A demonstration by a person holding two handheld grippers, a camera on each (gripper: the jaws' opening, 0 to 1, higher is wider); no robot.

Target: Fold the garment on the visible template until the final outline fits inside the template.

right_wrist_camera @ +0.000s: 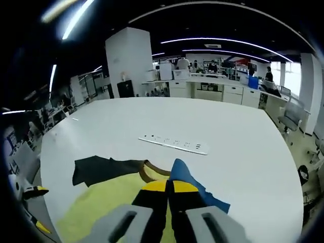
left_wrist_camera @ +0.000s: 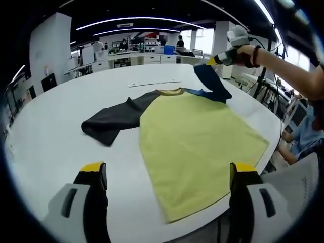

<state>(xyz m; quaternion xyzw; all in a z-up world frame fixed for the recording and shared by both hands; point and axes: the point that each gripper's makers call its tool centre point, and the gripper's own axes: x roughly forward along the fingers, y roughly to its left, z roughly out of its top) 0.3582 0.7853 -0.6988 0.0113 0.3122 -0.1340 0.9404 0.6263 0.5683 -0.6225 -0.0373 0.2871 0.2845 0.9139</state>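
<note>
While my right gripper pinches the blue sleeve and holds it lifted, likely to fold it inward, the garment lies flat on the white table, dark sleeve spread out. My left gripper hangs nearby, jaws spread, empty. No template outline is discernible; the hem runs near the table edge.

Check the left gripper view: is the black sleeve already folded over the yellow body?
No, the black sleeve lies spread on the table, out to the side of the yellow body.
</note>
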